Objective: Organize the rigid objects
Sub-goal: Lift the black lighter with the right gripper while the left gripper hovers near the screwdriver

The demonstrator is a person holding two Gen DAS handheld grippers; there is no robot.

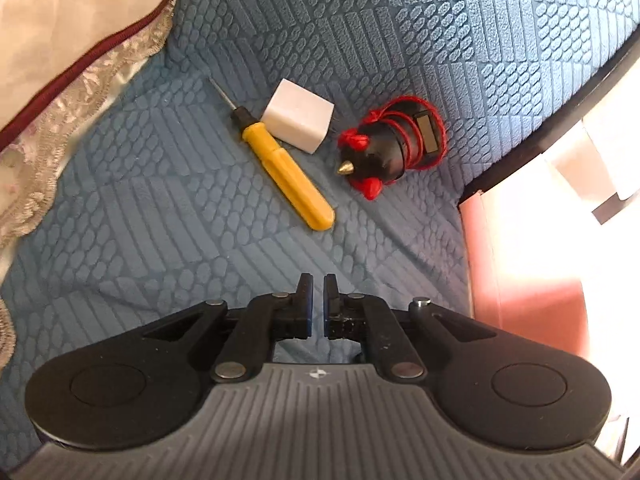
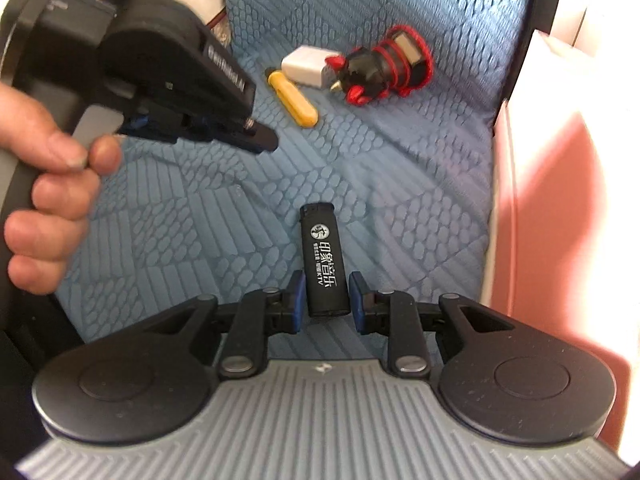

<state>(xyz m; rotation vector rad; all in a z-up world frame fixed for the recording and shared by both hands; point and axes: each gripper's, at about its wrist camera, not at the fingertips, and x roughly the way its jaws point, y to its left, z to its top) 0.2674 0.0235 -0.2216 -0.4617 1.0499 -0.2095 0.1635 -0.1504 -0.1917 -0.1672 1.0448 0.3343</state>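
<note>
My right gripper (image 2: 326,280) is shut on a black lighter (image 2: 323,260) with white print, which points away from me over the blue textured cushion (image 2: 400,160). Farther back lie a yellow-handled screwdriver (image 2: 294,100), a white block (image 2: 306,65) and a black item wound in red cord (image 2: 384,66), close together. My left gripper (image 1: 318,280) is shut with nothing between its fingers, hanging short of the screwdriver (image 1: 286,172), the white block (image 1: 298,116) and the red-corded item (image 1: 396,144). In the right wrist view the left gripper (image 2: 264,140) stands at upper left.
A white pillow with lace trim and a dark red seam (image 1: 60,60) lies along the cushion's left side. A black edge and a pink surface (image 1: 540,280) border it on the right. A person's hand (image 2: 48,200) grips the left tool's handle.
</note>
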